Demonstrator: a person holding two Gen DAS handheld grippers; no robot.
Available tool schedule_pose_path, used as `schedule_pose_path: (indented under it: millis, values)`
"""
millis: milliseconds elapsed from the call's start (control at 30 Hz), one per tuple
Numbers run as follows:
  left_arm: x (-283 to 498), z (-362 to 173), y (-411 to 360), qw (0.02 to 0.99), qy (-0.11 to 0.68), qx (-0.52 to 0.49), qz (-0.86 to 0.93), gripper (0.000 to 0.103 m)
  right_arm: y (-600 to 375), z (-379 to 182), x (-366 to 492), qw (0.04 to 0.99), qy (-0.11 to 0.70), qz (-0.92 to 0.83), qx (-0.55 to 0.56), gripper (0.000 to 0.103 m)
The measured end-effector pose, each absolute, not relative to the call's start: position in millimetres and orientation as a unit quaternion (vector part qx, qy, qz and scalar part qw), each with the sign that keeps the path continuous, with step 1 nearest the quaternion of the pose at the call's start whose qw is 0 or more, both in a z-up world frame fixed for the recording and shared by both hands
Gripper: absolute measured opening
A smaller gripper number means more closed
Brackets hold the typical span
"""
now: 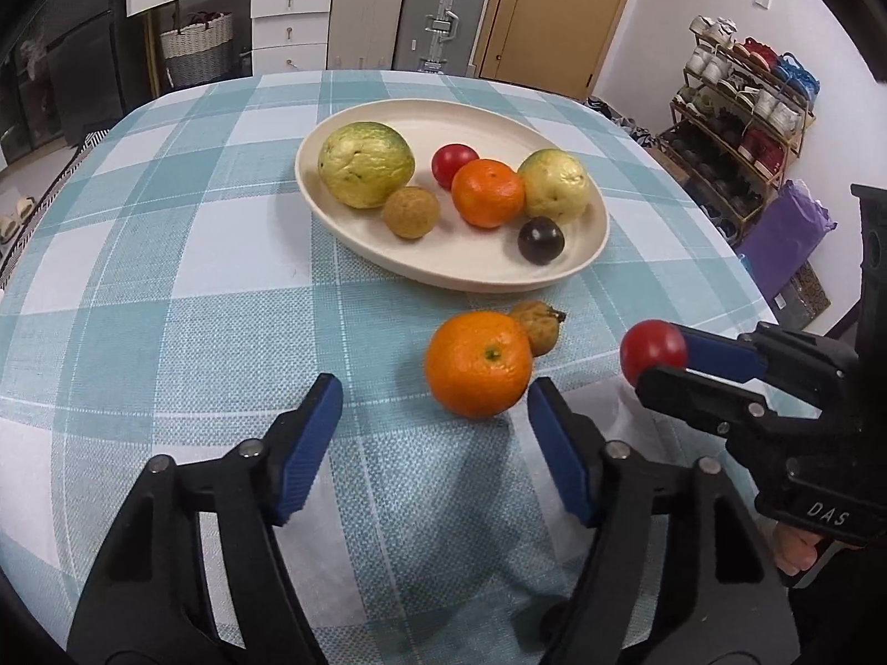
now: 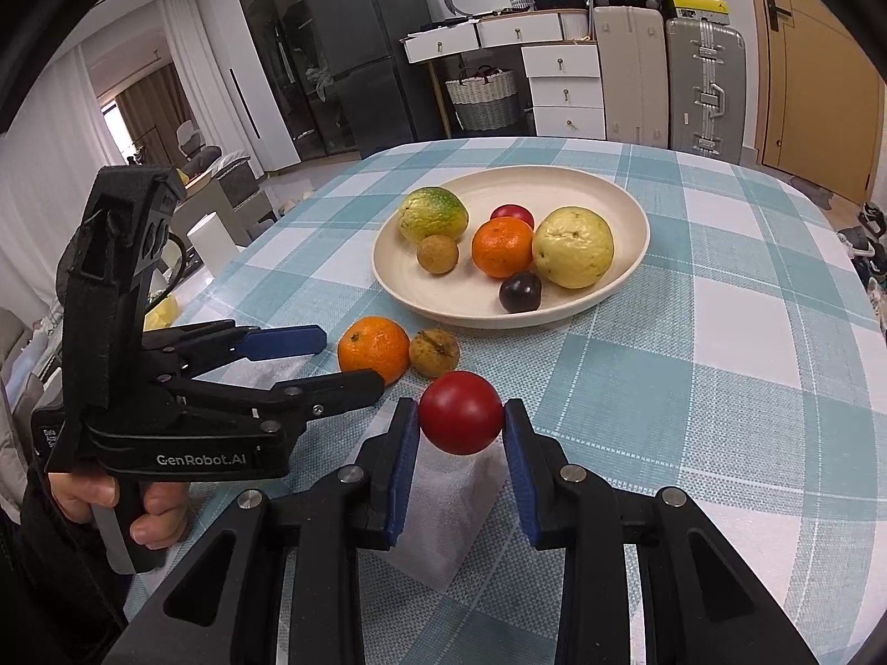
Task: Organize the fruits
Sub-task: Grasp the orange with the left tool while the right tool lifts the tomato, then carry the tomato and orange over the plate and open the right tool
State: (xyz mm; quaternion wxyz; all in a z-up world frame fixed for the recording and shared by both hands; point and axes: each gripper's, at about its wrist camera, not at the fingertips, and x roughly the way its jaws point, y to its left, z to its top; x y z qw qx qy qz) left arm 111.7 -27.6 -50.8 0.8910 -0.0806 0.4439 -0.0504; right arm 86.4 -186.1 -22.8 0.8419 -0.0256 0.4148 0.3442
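Observation:
A cream oval plate (image 1: pixel 576 266) (image 2: pixel 626 199) on the checked tablecloth holds two green-yellow guavas, an orange, a red fruit, a brown round fruit and a dark plum. A loose orange (image 1: pixel 478 363) (image 2: pixel 373 348) and a brown wrinkled fruit (image 1: pixel 536 326) (image 2: pixel 434 352) lie touching, in front of the plate. My left gripper (image 1: pixel 435 396) (image 2: pixel 346 357) is open, its right pad beside the loose orange. My right gripper (image 2: pixel 460 415) (image 1: pixel 662 357) is shut on a red tomato (image 2: pixel 461 413) (image 1: pixel 653 352), held above the cloth.
The round table (image 1: pixel 166 255) drops off at its edges. Behind it stand white drawers (image 2: pixel 560 83), suitcases (image 2: pixel 704 88) and a door. A shoe rack (image 1: pixel 737 111) stands to the right.

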Motion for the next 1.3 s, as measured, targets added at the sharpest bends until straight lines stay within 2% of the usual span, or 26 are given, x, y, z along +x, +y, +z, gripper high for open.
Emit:
schedule_pose_path:
  millis: [67, 167, 400, 500, 1300]
  values:
    - [113, -51, -29, 0.891, 0.442, -0.085, -0.059, 0.060, -187, -23, 86, 0.842, 0.415, 0.343, -0.026, 0.032]
    - [114, -50, -29, 0.891, 0.440, -0.090, -0.066, 0.059, -189, -24, 87, 0.842, 0.416, 0.342, -0.023, 0.032]
    - [118, -50, -28, 0.889, 0.440, -0.102, -0.077, 0.049, -190, -24, 87, 0.842, 0.416, 0.342, -0.022, 0.032]
    - [119, -50, -30, 0.888, 0.439, -0.105, -0.089, 0.038, -191, -23, 87, 0.843, 0.416, 0.342, -0.021, 0.032]
    - [109, -33, -22, 0.898, 0.418, -0.103, -0.088, 0.037, -193, -18, 91, 0.847, 0.412, 0.335, -0.016, 0.032]
